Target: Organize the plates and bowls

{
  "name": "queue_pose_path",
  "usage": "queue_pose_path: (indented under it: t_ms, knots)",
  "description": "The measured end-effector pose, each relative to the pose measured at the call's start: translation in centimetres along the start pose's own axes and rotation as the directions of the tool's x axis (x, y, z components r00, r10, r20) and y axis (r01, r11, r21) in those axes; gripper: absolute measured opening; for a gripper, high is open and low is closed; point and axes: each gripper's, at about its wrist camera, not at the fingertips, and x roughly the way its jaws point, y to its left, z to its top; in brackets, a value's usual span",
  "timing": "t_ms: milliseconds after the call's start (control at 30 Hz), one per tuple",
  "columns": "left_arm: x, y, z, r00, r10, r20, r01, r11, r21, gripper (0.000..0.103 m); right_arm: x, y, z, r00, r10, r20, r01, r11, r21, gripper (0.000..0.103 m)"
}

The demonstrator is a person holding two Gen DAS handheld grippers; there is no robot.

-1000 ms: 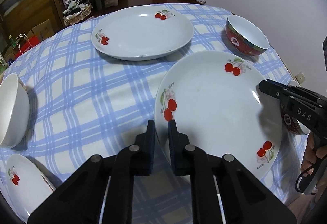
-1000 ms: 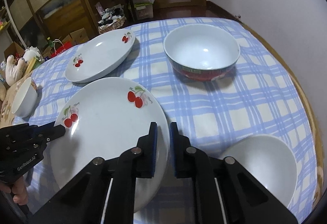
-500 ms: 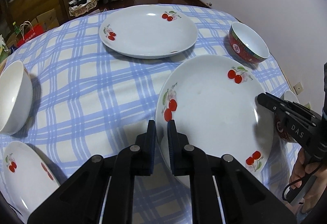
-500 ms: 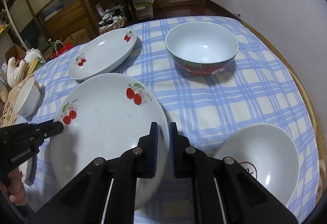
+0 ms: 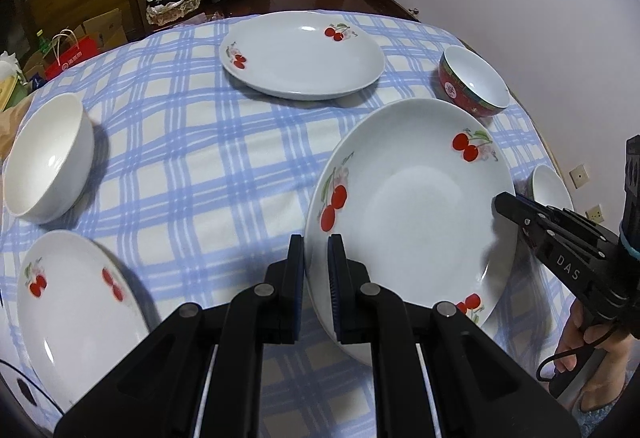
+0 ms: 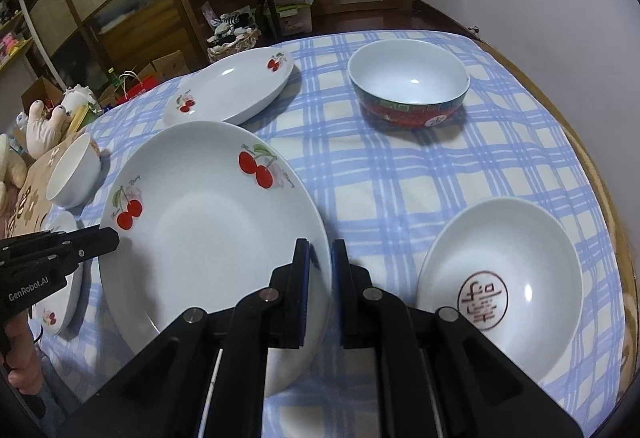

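— White glazed porcelain with red cherry sprigs: that is the large plate (image 5: 416, 198), round and shallow. What has hold of it?

— Both claws. The left gripper (image 5: 316, 270) has its two black fingers nearly closed on the plate's near-left rim, one pad on each face. The right gripper (image 6: 320, 274) pinches the opposite rim the same way, with only the thickness of the rim between its blue-lined pads.

— Anything different from half a second ago?

— The grip is unchanged. In the left wrist view the plate now tilts up more and hides more of the small bowl (image 5: 550, 184) at the far right edge, and the cherry plate at near left (image 5: 76, 314) shows more fully.

— And around it?

— A blue and white checked tablecloth (image 5: 192, 166), soft and slightly rumpled, covers the round table. On it, far centre, lies a second cherry plate (image 5: 300, 56). A red-sided bowl with a white inside (image 6: 408, 84) sits at far right, a plain white bowl (image 5: 46, 158) at left, and a shallow white dish with a red round seal mark (image 6: 500, 278) just right of the right gripper.
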Motion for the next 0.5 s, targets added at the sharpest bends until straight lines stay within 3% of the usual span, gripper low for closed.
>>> queue_pose_path:
  t_ms: [500]
  knots:
    - [1.2,-0.1,-1.1,0.997,0.030,-0.067,-0.030,1.000,0.004,0.011,-0.3,0.3,-1.5,1.000,0.001,-0.024,-0.001,1.000,0.010,0.012]
